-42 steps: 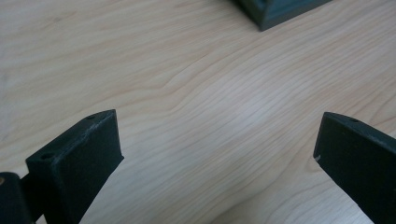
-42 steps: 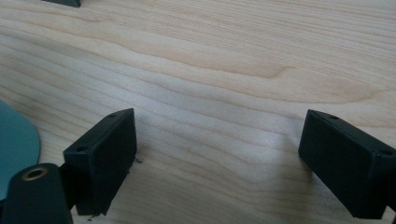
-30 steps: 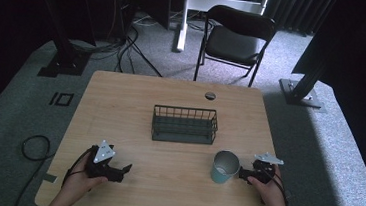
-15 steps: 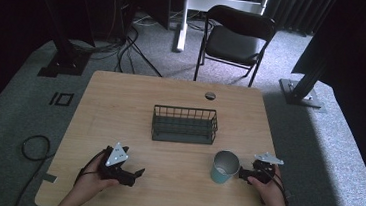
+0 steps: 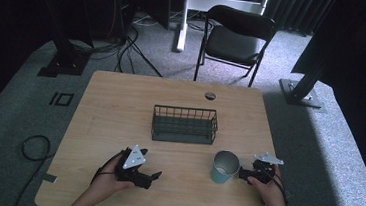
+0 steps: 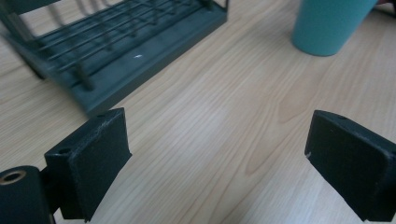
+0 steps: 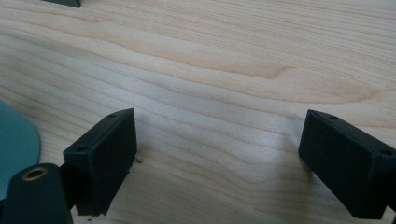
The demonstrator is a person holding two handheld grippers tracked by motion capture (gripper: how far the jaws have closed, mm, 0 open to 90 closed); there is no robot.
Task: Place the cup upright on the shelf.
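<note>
The light wooden rectangular table (image 5: 120, 107) is cut off at its near edge in the high view, where the person's forearms enter. Behind it, the black folding metal chair (image 5: 234, 35) stands on grey carpet; the room beyond is too dark to resolve. A small dark round fitting (image 5: 210, 96) sits near the table's far edge; what it is cannot be made out.

The dark green wire rack with a solid base (image 5: 184, 124) stands at table centre. Its interior appears empty in the high view. In the left gripper view the rack (image 6: 116, 51) is cut off at the top and left edges, so part of its interior is hidden there.

The teal cylindrical cup (image 5: 225, 167) stands upright on the table near the right front, between the two grippers and well nearer the right one. Its inside is in shadow and any contents cannot be determined. In the left gripper view the cup (image 6: 329, 23) is visible by its lower part alone.

Left gripper (image 5: 153, 176): the jaws have just been closing and stand partly apart, with bare table between the pads (image 6: 100, 158). Nothing is gripped or touched.

Right gripper (image 5: 241, 174): positioned just beside the cup, pointing at it. The jaws stand apart over bare wood in the right gripper view (image 7: 219, 163), holding nothing. The cup (image 7: 16, 140) appears there as an edge at the left, outside the jaws.
</note>
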